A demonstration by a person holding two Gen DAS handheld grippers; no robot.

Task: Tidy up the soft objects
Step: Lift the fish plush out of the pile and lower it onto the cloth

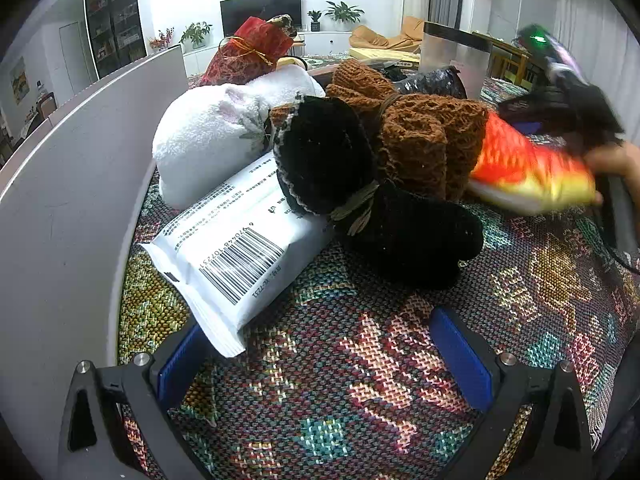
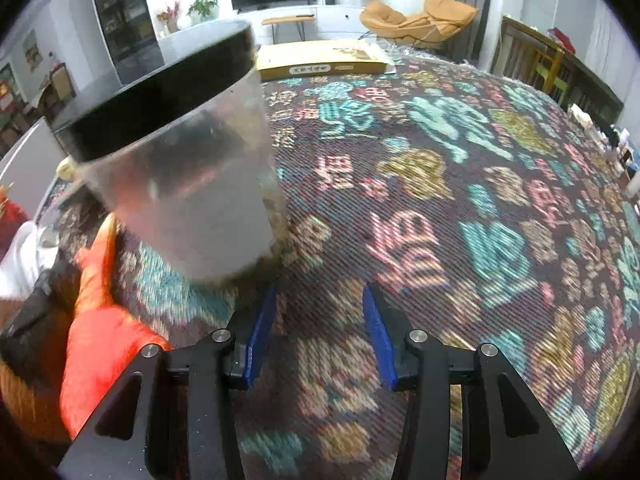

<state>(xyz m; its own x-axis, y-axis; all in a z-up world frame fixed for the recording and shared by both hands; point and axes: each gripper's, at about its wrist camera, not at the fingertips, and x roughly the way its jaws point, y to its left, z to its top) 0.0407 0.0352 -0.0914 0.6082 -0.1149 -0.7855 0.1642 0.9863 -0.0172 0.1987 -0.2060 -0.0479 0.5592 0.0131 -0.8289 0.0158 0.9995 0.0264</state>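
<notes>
A bench covered by a multicoloured woven cloth (image 1: 360, 344) carries a heap of soft things pushed up against a pale grey board wall (image 1: 72, 184) on the left. In the left wrist view the heap holds a white fluffy rolled towel (image 1: 208, 136), a black crocheted bundle tied with a pale string (image 1: 360, 196), a brown open-knit bundle (image 1: 420, 132) behind it, a red mesh pouch with a gold tie (image 1: 248, 52) at the back, and a flat white plastic packet with a printed barcode (image 1: 236, 248) lying partly under the black bundle and reaching toward the camera. At the right edge of the heap, touching the brown bundle, lies an orange-red and yellow knitted piece (image 1: 524, 164), blurred. The left gripper (image 1: 324, 352) hovers over bare cloth just in front of the packet, its blue-padded fingers (image 1: 464, 348) spread wide with nothing between them. The right gripper (image 2: 320, 332) points down at bare cloth, its blue fingers (image 2: 376, 328) partly apart and empty; the orange-red piece sits just to its left. Right ahead of it stands a translucent plastic container with a black rim (image 2: 188, 168), tilted in the fisheye view and blurred. Beyond the container a flat yellow cardboard box (image 2: 324, 62) rests on the far side of the bench.
</notes>
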